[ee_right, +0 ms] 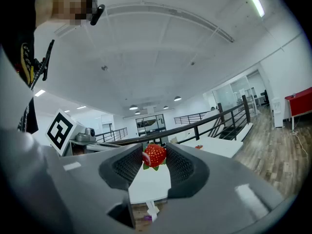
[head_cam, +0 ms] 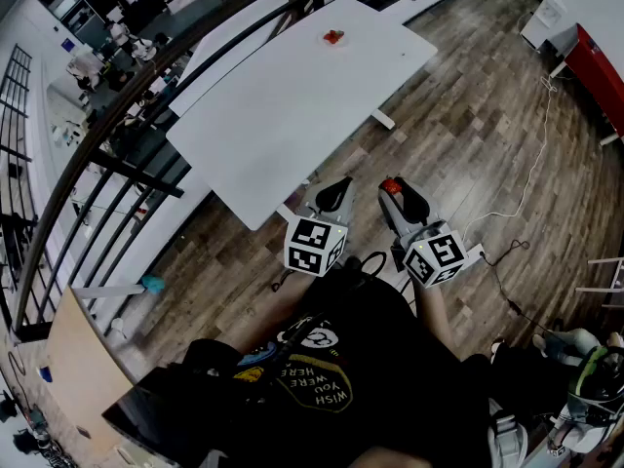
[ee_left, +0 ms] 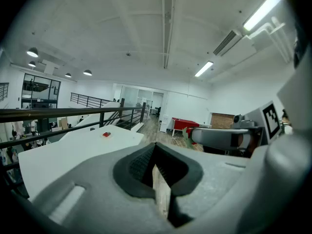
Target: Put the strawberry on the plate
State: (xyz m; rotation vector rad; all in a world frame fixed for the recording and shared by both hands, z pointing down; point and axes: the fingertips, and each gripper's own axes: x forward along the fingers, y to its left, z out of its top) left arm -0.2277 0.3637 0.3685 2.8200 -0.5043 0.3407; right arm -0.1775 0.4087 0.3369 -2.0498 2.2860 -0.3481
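Now the strawberry is held in the right gripper; the two dark pads are pressed on its sides, and green leaves are seen under the red fruit; it is held up in the air, not over the table. The left gripper is held just beside the right one; its jaws are closed together, and nothing is held between them. Both grippers are held low in front of the person, above the wooden floor, near the close edge of the white table. Far off, near the other end of the table, a small red thing can be seen; whether a plate lies under it cannot be told, because it is too small. A dark railing is seen beside the table.
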